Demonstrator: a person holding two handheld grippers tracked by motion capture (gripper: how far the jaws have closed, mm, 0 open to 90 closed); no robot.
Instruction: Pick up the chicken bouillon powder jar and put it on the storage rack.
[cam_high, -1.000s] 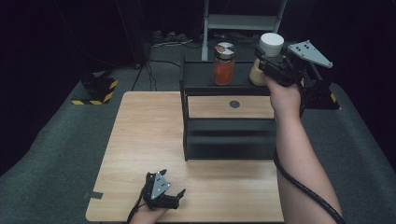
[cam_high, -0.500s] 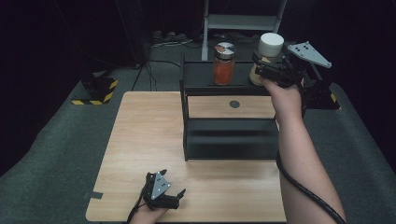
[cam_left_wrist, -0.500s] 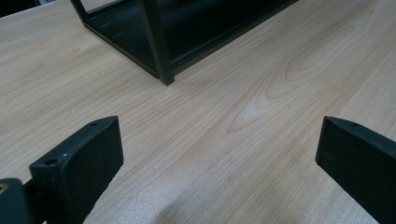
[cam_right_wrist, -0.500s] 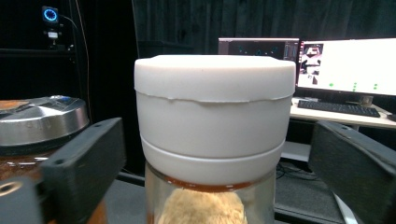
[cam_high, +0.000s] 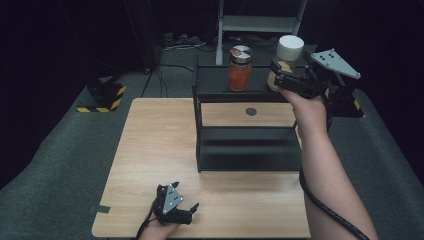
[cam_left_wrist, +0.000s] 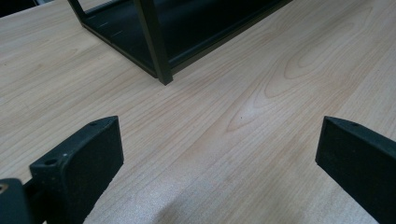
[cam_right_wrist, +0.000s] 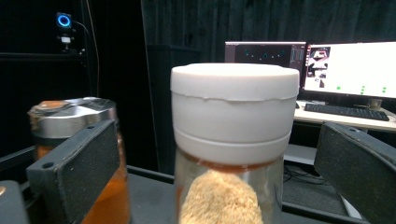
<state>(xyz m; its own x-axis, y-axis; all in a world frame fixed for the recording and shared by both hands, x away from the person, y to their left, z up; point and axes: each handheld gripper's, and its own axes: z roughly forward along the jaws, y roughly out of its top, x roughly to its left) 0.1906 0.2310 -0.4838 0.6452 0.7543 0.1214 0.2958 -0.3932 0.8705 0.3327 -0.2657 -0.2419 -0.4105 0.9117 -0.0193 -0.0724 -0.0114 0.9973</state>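
A glass jar with a white lid (cam_high: 289, 50) and tan powder inside stands on the top of the black rack (cam_high: 245, 145). My right gripper (cam_high: 278, 74) is open, one jaw on each side of this jar (cam_right_wrist: 233, 140), and gaps show on both sides. To its left stands a jar of orange contents with a metal lid (cam_high: 239, 67), also seen beside my jaw (cam_right_wrist: 70, 116). My left gripper (cam_high: 182, 212) rests open and empty near the table's front edge (cam_left_wrist: 219, 154), pointing at the rack's near corner post (cam_left_wrist: 154, 46).
A small dark disc (cam_high: 251, 111) lies on the wood seen through the rack. A yellow-and-black striped object (cam_high: 102, 95) sits on the floor at left and a white shelf frame (cam_high: 260, 22) behind the table. Monitors (cam_right_wrist: 350, 70) glow beyond the rack.
The right hand and gripper shifted very slightly by the white-lidded jar. The jar, the orange jar and the left gripper stay where they were.
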